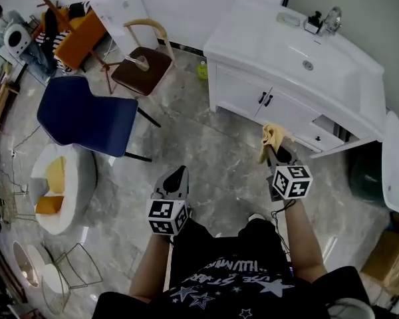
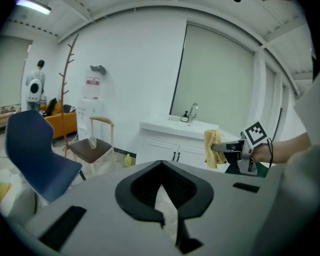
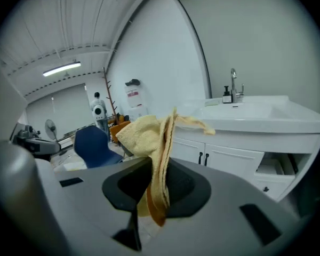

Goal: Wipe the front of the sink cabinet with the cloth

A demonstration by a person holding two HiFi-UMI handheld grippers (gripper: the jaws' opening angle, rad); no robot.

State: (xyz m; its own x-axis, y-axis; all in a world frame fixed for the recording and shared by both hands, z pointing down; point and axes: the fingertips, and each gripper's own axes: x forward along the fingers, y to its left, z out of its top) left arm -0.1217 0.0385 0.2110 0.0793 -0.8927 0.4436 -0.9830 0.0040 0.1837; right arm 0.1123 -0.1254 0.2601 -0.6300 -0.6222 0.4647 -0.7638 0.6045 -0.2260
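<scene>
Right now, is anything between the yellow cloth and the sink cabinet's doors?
Nothing. In the right gripper view, the cloth held in the right gripper faces the cabinet doors across open air, not touching them.

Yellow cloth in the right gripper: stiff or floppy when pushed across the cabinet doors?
Likely floppy: the cloth slumps in folds around the shut right gripper. Probably light, since a pinch carries it. It may bunch on the door handles.

Yellow cloth (image 3: 149, 143) btwn closed right gripper (image 3: 154, 196) fingers, cabinet (image 3: 229, 159) ahead.
</scene>
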